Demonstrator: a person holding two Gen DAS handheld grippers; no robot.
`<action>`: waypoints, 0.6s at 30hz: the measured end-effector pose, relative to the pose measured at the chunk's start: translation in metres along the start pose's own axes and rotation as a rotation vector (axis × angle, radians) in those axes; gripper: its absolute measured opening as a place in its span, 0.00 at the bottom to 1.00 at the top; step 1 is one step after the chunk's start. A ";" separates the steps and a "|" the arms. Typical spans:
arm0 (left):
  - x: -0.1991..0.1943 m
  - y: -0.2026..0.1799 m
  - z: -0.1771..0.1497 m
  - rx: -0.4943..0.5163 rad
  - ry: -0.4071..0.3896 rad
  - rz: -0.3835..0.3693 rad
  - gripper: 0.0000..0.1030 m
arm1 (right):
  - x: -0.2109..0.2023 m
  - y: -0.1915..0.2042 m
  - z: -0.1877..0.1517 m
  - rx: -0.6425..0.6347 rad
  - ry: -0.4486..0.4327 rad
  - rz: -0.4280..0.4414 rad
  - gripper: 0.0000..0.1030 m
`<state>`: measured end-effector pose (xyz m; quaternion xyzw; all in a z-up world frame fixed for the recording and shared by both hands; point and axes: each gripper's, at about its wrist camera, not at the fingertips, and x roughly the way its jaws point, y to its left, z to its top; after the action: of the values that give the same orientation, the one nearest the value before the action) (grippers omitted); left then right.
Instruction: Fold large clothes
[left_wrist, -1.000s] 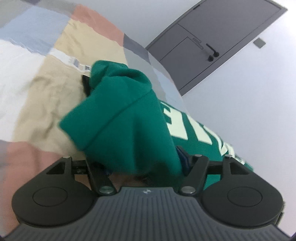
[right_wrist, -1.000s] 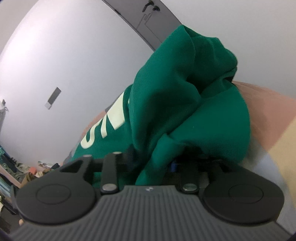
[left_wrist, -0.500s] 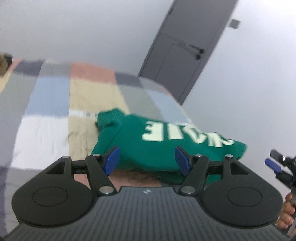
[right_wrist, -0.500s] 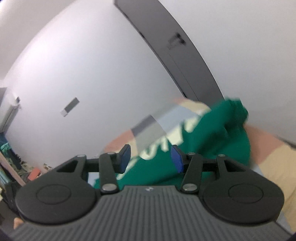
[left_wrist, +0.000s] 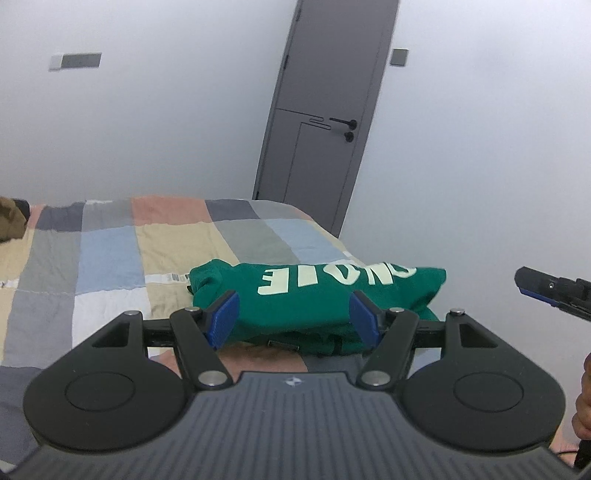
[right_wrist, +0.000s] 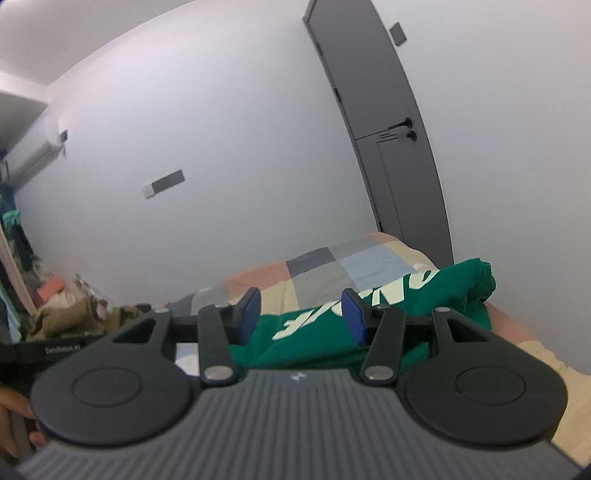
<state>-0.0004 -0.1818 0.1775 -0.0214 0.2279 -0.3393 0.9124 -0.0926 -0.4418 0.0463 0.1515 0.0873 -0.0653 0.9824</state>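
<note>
A green sweatshirt (left_wrist: 317, 295) with pale lettering lies folded in a compact bundle on the patchwork bed cover (left_wrist: 110, 258). My left gripper (left_wrist: 293, 319) hovers above and short of it, open, its blue pads (left_wrist: 223, 319) apart and touching nothing. In the right wrist view the same sweatshirt (right_wrist: 436, 295) lies beyond my right gripper (right_wrist: 300, 316), which is also open and holds nothing. The right gripper's tip (left_wrist: 543, 290) shows at the right edge of the left wrist view, held by a hand (left_wrist: 583, 402).
A grey door (left_wrist: 325, 122) stands in the white wall beyond the bed's far corner. Brown clothing (left_wrist: 11, 218) lies at the bed's left end, and a pile of clothes (right_wrist: 74, 310) sits further left. The bed's right edge drops off beside the sweatshirt.
Both grippers were closed on bunched green cloth a second ago. They have let go, pulled back and risen, and the sweatshirt now lies folded on the bed.
</note>
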 end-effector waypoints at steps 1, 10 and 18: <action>-0.004 -0.004 -0.003 0.015 -0.002 0.000 0.69 | -0.004 0.004 -0.003 -0.009 0.000 0.002 0.50; -0.028 -0.018 -0.029 0.055 -0.024 0.011 0.69 | -0.031 0.028 -0.033 -0.078 0.013 -0.028 0.50; -0.046 -0.022 -0.055 0.067 -0.043 0.053 0.69 | -0.040 0.038 -0.057 -0.126 0.030 -0.064 0.50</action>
<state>-0.0681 -0.1639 0.1508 0.0078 0.1974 -0.3217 0.9260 -0.1342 -0.3839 0.0117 0.0874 0.1108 -0.0888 0.9860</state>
